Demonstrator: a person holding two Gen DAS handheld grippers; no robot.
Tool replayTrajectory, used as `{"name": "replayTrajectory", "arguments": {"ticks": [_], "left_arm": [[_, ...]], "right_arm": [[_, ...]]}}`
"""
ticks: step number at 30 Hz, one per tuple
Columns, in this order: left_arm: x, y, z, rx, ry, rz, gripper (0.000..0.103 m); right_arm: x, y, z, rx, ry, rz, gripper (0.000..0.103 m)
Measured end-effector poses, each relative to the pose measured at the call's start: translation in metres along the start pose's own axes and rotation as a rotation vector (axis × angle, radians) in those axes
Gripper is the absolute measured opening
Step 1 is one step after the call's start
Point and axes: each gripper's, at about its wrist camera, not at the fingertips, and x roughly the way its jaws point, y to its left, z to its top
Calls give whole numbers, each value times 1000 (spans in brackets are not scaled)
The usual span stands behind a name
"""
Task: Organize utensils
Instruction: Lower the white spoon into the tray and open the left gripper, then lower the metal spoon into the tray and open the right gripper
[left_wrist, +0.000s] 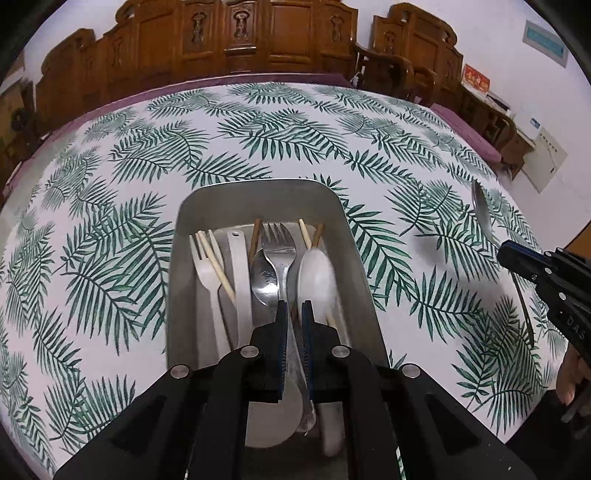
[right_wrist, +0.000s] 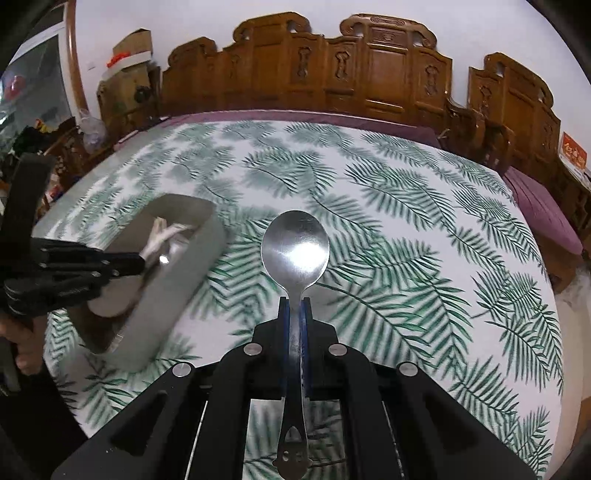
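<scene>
**Right wrist view: steel spoon clamped, tray loaded**

Right wrist view: the right tongs (right_wrist: 295, 306) are closed on the handle of a steel spoon (right_wrist: 295, 251), bowl forward, held above the fern-print bench (right_wrist: 424, 240). Left wrist view: the left tongs (left_wrist: 294, 314) are closed on a clear plastic utensil handle (left_wrist: 301, 373) over the grey tray (left_wrist: 258, 199). The tray holds a white plastic fork (left_wrist: 208, 266), chopsticks (left_wrist: 216, 264), a metal fork (left_wrist: 280, 247), a metal spoon (left_wrist: 264, 277) and a white spoon (left_wrist: 317, 277).
</scene>
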Motion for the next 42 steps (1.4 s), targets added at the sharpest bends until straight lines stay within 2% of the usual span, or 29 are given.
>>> {"name": "replayTrajectory", "arguments": {"ticks": [12, 17, 20, 25, 27, 34, 42], "left_arm": [[-51, 30, -11, -13, -84, 0, 18], [-65, 44, -15, -15, -96, 10, 21], [-70, 54, -18, -17, -99, 19, 26], [-75, 67, -23, -25, -98, 34, 41], [-75, 73, -26, -28, -96, 40, 44], [-72, 88, -32, -42, -77, 51, 45], [-68, 99, -38, -55, -63, 61, 45]], "right_arm": [[3, 73, 30, -63, -6, 83, 7], [15, 101, 39, -82, 7, 109, 7], [22, 114, 42, -82, 19, 120, 7], [41, 132, 47, -78, 49, 130, 7], [47, 137, 48, -73, 59, 134, 7], [74, 152, 52, -54, 97, 126, 7], [101, 149, 49, -25, 132, 94, 7]]}}
